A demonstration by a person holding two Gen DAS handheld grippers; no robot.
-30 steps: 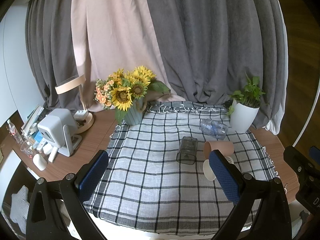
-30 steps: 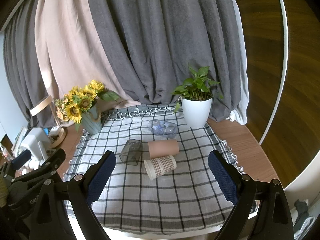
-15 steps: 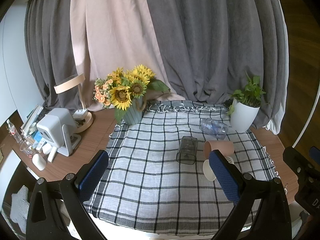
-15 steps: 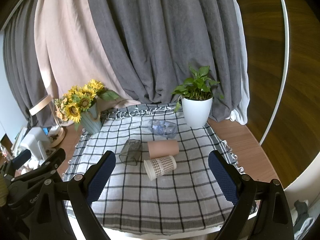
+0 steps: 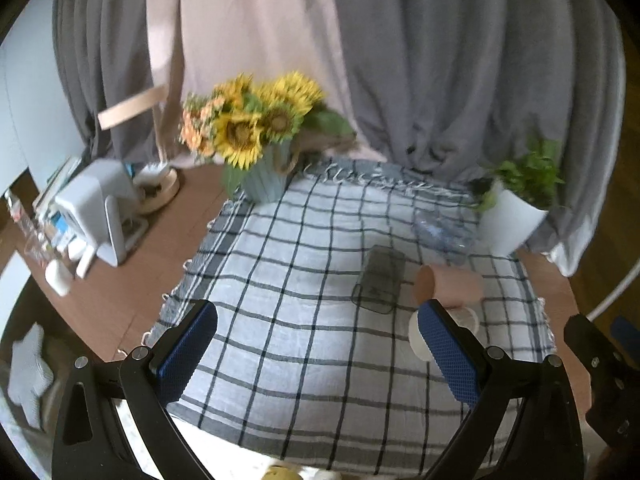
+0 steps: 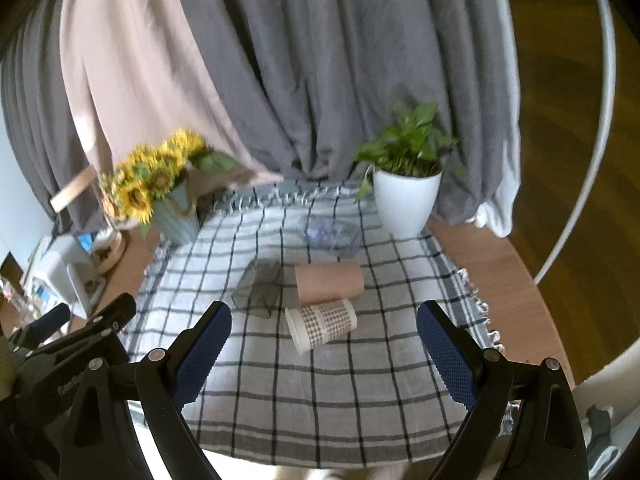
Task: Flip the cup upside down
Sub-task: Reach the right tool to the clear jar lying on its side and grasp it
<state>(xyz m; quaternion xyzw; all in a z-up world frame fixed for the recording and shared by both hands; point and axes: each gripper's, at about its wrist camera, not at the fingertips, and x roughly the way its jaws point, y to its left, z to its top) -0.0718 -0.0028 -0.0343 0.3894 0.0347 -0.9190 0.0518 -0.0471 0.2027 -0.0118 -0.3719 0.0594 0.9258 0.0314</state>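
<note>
Lying on its side near the middle of the checked cloth (image 6: 320,392): checked paper cup (image 6: 322,323), open mouth pointing toward the sunflower vase (image 6: 176,216) side. Touching or just beside it, on the curtain side: plain tan cup (image 6: 329,283), also lying on its side. Lying next to the tan cup, toward the sunflower vase: dark clear cup (image 6: 260,288), tipped over. Lying beyond the tan cup, near the white plant pot (image 6: 404,200): clear plastic bottle (image 6: 330,234), on its side.

Hovering over the near edge of the checked cloth: right hand-held gripper (image 6: 324,354), blue pads spread wide, gripping nothing, the checked paper cup sitting ahead between the finger lines but apart from both. Hovering likewise: left hand-held gripper (image 5: 318,354), jaws spread wide, gripping nothing. Showing partly behind its right finger in the left wrist view: checked paper cup (image 5: 416,334), with the tan cup (image 5: 448,286) just past it.

Covering most of the bench (image 6: 500,268): checked cloth. Blurring slightly in both views.
</note>
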